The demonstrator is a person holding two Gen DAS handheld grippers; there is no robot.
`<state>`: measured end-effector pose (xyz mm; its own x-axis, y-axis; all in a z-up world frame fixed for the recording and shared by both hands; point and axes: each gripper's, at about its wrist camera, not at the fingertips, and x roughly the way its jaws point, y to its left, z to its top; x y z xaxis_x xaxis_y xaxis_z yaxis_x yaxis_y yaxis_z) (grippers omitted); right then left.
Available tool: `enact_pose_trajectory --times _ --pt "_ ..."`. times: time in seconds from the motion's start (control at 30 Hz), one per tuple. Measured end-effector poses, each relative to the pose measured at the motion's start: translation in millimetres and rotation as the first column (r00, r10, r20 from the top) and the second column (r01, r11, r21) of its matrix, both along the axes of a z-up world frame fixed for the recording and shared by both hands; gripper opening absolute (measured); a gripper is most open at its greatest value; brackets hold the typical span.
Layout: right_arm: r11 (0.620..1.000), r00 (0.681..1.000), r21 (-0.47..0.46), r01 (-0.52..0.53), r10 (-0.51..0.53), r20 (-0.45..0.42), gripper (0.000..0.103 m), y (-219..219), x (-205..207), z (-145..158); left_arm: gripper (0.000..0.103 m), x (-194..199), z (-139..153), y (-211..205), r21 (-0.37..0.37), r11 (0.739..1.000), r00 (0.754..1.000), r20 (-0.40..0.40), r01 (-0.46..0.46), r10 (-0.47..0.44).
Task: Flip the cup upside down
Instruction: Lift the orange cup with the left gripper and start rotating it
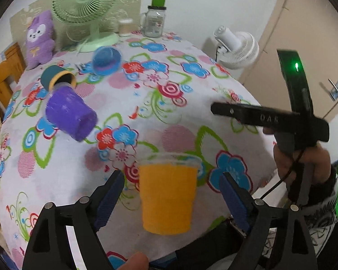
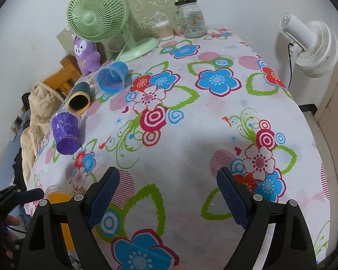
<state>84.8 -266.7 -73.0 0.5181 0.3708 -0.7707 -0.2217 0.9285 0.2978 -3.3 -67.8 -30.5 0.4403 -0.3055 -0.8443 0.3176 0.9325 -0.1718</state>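
An orange cup (image 1: 167,193) stood upright on the flowered table (image 1: 191,103), between the wide-open fingers of the left claw (image 1: 171,199), which did not touch it. The right claw (image 2: 167,193) hung wide open and empty above the table.

Three cups (image 2: 65,132) lie on the table's (image 2: 191,123) left side; a fan (image 2: 99,13) and jar (image 2: 192,18) stand behind.

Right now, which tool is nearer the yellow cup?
Left. The left tool has its open fingers on either side of the upright yellow cup, not yet gripping. The right tool is open over bare tablecloth, with the cup off to its left.
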Motion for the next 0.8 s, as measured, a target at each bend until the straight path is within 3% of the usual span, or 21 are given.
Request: enact_pose_trajectory --times 0.8 --pt "0.989 0.998 -0.136 -0.057 0.061 0.026 0.090 25 -33 9 0.088 -7 -41 11 -0.007 0.999 0.993 -0.111 -0.035 0.034"
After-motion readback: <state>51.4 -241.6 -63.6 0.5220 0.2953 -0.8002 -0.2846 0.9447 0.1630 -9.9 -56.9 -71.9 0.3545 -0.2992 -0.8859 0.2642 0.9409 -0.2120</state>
